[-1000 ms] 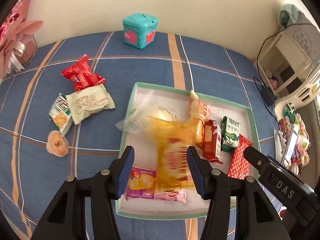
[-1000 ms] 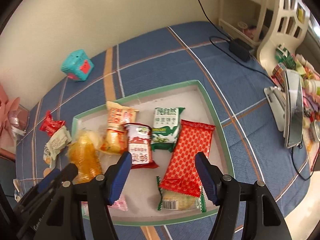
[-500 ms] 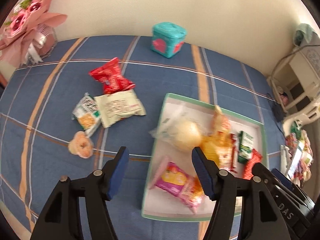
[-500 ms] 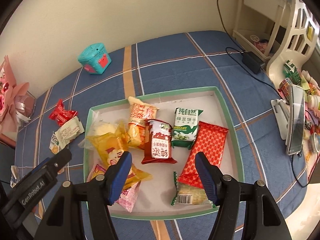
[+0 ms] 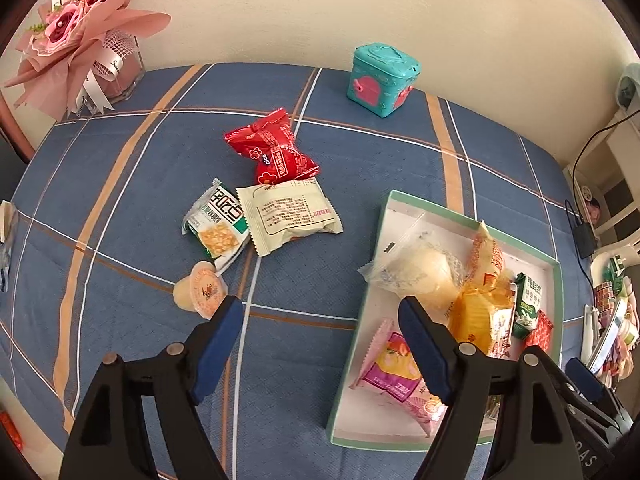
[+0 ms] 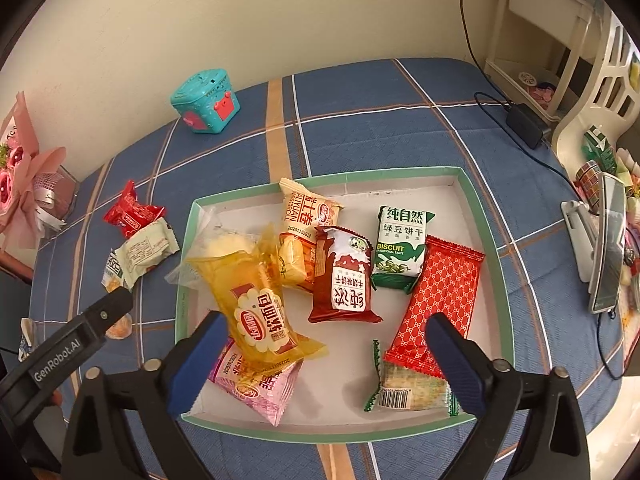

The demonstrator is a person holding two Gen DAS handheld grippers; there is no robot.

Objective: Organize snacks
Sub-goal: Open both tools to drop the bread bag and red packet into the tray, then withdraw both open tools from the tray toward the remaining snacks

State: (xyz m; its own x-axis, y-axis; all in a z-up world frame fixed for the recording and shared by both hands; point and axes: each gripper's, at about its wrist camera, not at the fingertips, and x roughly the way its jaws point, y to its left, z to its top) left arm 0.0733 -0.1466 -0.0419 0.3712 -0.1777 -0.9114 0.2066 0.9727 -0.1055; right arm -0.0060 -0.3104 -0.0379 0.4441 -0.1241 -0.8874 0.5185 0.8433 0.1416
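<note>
The yellow pack [image 6: 256,300] that hung between the left gripper's [image 5: 320,348] pads a second ago now lies in the tray [image 6: 486,224], slumped over the clear bun bag [image 6: 224,246] and the pink pack [image 6: 256,384], so that drop is done. The left jaws have just been opening and stand wide with nothing between them, and the view has swung off the tray toward the loose snacks on the blue cloth [image 5: 140,208]. The right gripper [image 6: 326,364] has also just been opening — it hangs spread over the tray's near end, empty, with the red lattice pack [image 6: 440,292] and the green-edged cracker pack [image 6: 412,392] below it. Four snacks are still outside the tray: a red bag [image 5: 276,152], a white pack [image 5: 290,216] touching it, a green-and-white pack [image 5: 218,220] beside that, and a jelly cup [image 5: 202,290] just ahead of the left finger [image 5: 218,350]. My guess — the cup, being nearest, is next.
</note>
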